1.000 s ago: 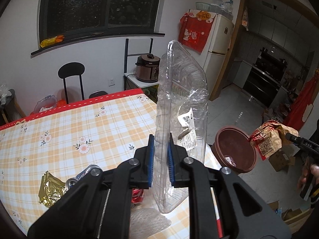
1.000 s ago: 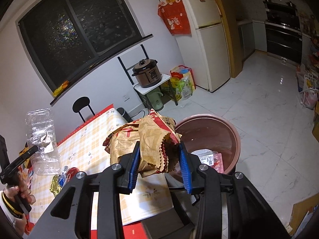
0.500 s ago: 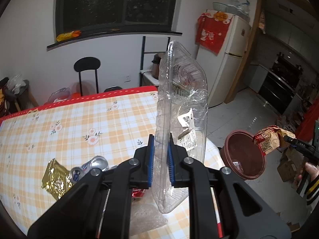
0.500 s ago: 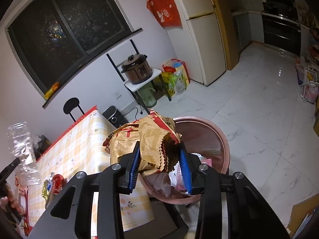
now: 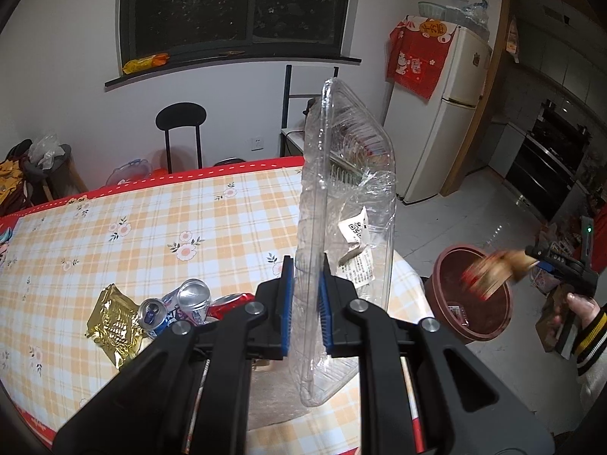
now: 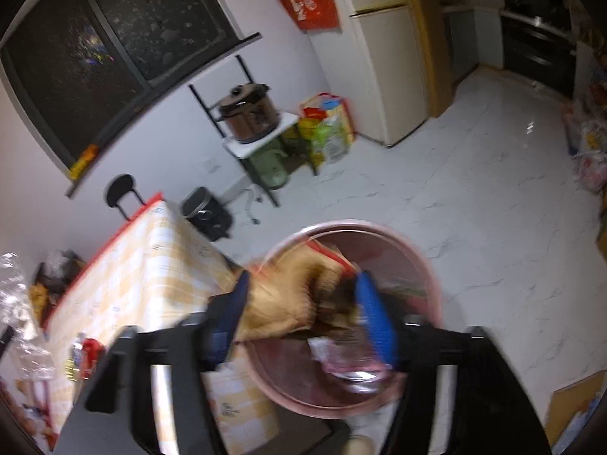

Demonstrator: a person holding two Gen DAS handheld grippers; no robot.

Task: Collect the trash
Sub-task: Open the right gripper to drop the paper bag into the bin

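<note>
Your right gripper (image 6: 303,303) hangs over the bin (image 6: 428,265); its jaws have just been opening, and the paper bag (image 6: 288,303) is dropping between them. Your left gripper (image 5: 303,299) is clamped on the clear tray (image 5: 341,189), upright, bin to its right. Three cans (image 5: 189,303) and one gold wrapper (image 5: 112,322) lie on the worktop (image 5: 132,227).

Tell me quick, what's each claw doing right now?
Left gripper: shut on the clear plastic tray.
Right gripper: jaws just opened, letting the brown paper bag go over the red bin.

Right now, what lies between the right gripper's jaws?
The crumpled brown paper bag, over the red bin; the jaws have just been opening. Right wrist view shows it.
</note>
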